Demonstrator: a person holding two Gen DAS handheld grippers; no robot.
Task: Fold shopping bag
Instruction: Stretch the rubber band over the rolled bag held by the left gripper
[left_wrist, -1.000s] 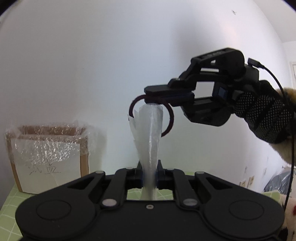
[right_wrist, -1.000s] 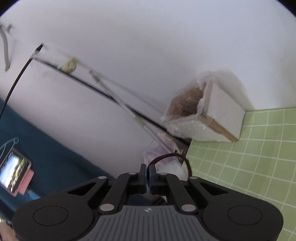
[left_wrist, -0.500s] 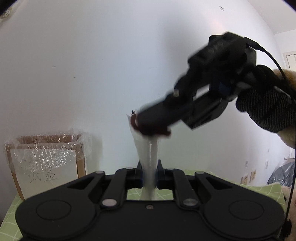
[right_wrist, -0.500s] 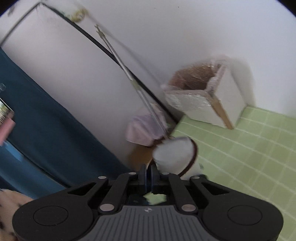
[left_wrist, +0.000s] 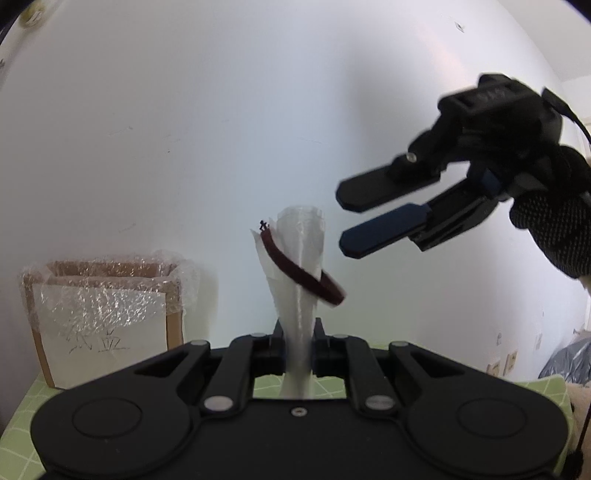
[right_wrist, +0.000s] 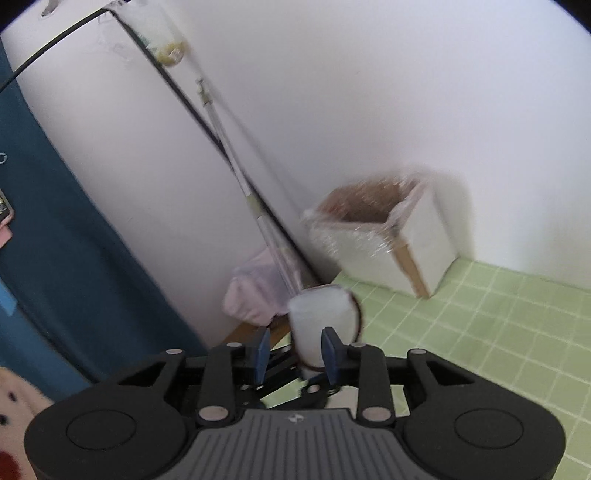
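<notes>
My left gripper (left_wrist: 298, 334) is shut on a rolled-up translucent white shopping bag (left_wrist: 301, 273) and holds it upright. A dark maroon elastic band (left_wrist: 301, 272) sits slanted around the roll's upper part. My right gripper (left_wrist: 341, 216) is open, its fingers (left_wrist: 376, 184) just right of the roll's top and apart from it. In the right wrist view the right gripper (right_wrist: 295, 354) is open, with the roll's end (right_wrist: 319, 314) and the band (right_wrist: 357, 314) showing between and beyond its fingers.
A cardboard box wrapped in bubble film (left_wrist: 103, 314) stands on the green checked tabletop (right_wrist: 480, 332) against the white wall; it also shows in the right wrist view (right_wrist: 384, 240). A pink bundle (right_wrist: 258, 291) lies at the table's far edge. A blue curtain (right_wrist: 55, 258) hangs left.
My right gripper let go of the maroon band, opened, and pulled back up and to the right. The band now rests slanted around the roll. The left gripper has held still.
</notes>
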